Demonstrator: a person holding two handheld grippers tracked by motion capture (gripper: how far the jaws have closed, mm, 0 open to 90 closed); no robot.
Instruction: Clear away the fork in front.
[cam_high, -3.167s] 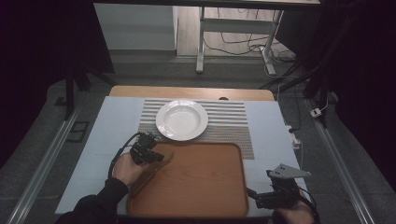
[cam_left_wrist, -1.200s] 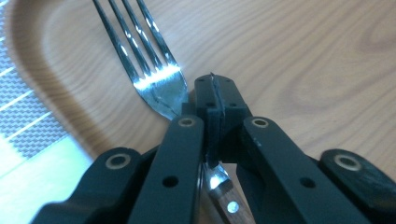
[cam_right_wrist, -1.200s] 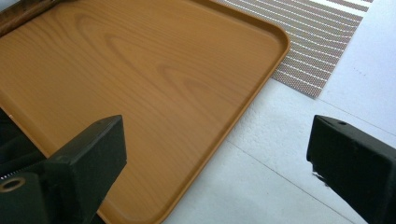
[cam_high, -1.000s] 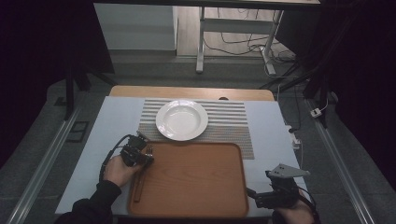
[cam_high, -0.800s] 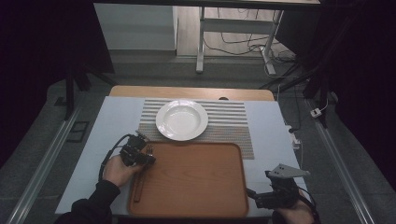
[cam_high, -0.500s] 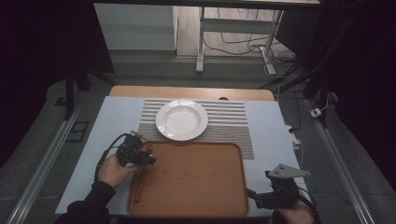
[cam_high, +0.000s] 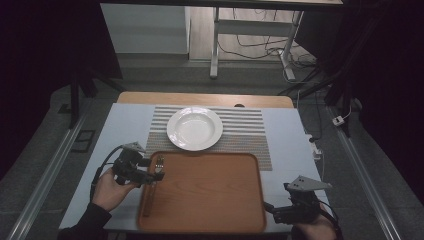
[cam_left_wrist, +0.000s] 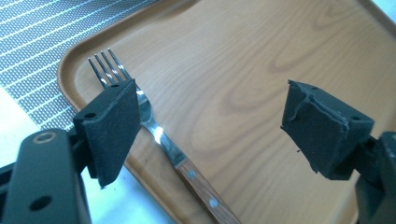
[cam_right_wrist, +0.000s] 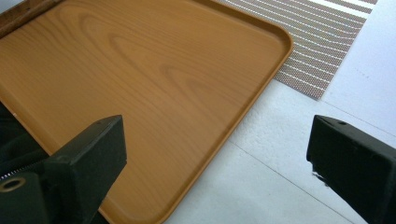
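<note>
Once the left gripper had let go, its jaws having just been opening, they stood spread with nothing pinched between them. Compared with 1 second earlier it sat slightly higher and farther back from the fork, which lay along the left edge of the tray, tines toward the plate. Placement looked finished. At the tray's near right corner, the right gripper waited with jaws spread and empty.
</note>
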